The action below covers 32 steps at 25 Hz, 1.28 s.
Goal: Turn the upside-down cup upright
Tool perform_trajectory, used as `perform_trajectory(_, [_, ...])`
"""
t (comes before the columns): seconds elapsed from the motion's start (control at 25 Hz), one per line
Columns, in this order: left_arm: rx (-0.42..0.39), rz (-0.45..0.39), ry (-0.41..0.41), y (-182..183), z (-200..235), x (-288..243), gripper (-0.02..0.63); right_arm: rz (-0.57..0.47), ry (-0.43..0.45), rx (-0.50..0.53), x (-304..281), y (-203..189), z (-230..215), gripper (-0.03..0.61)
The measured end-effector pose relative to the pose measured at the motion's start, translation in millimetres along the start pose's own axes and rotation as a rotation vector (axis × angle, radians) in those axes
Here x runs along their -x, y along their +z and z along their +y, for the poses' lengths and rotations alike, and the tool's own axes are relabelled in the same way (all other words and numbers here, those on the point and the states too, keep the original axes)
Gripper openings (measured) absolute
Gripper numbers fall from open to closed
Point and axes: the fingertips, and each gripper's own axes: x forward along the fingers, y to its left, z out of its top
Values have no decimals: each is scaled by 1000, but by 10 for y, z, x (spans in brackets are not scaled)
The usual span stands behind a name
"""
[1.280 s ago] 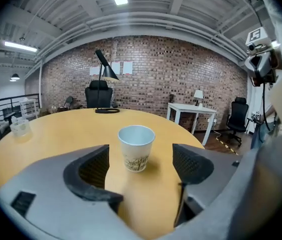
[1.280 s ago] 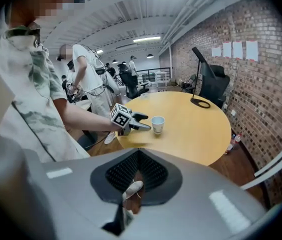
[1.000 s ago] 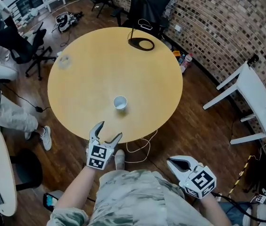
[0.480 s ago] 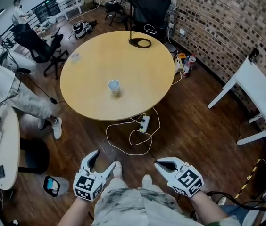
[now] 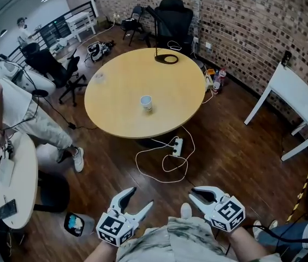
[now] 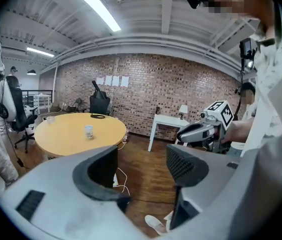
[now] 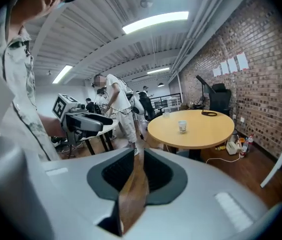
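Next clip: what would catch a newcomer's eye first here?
A white paper cup stands mouth up near the middle of the round yellow table. Both grippers hang well short of it over the wood floor: left gripper empty, jaws just closing partway; right gripper shut.

The cup (image 5: pixel 146 102) is white with a dark print. The table (image 5: pixel 120 94) is yellow wood, the floor (image 5: pixel 225 143) dark brown planks, the wall (image 5: pixel 252 15) red-brown brick. The left tongs (image 5: pixel 142 197) and right tongs (image 5: pixel 194 192) are grey, with black-and-white markers.

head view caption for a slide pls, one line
Paper cup upright on the round table; person stands well away, left gripper and right gripper low and empty.
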Motion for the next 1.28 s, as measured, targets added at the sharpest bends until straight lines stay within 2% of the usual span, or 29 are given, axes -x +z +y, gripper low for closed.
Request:
perform_trajectory(0.2, [29,-21,19,-150,-256,764,304,-32,10,-2,252,-25,724,86])
perform_trajectory(0.4, [40,-16,7,-386,-366,1543,302,-21,-19,46,367,-2,1593,86])
perform_trajectory(0.56, [49,-12,-26,-259,-689,1885,299,-18,-47,41,731,117,2012,78])
perform_trajectory(0.68, [56,-6,-64,-122,-832,1936,296,-8,-57,44,874,248,2117,72])
perform_trajectory(0.8, [41,12,-80,-250,-803,1781,296,-17,-56,57,781,127,2025,71])
perform_trajectory(1.08, [59,1,-114,-392,-403,1978,287,16,-55,96,309,151,2345,66])
perform_trajectory(1.16, [61,-4,-118,-345,-508,2037,287,17,-56,113,393,207,2412,66])
perform_trajectory(1.28, [69,13,-96,-179,-962,2127,284,9,-32,111,843,293,2470,66])
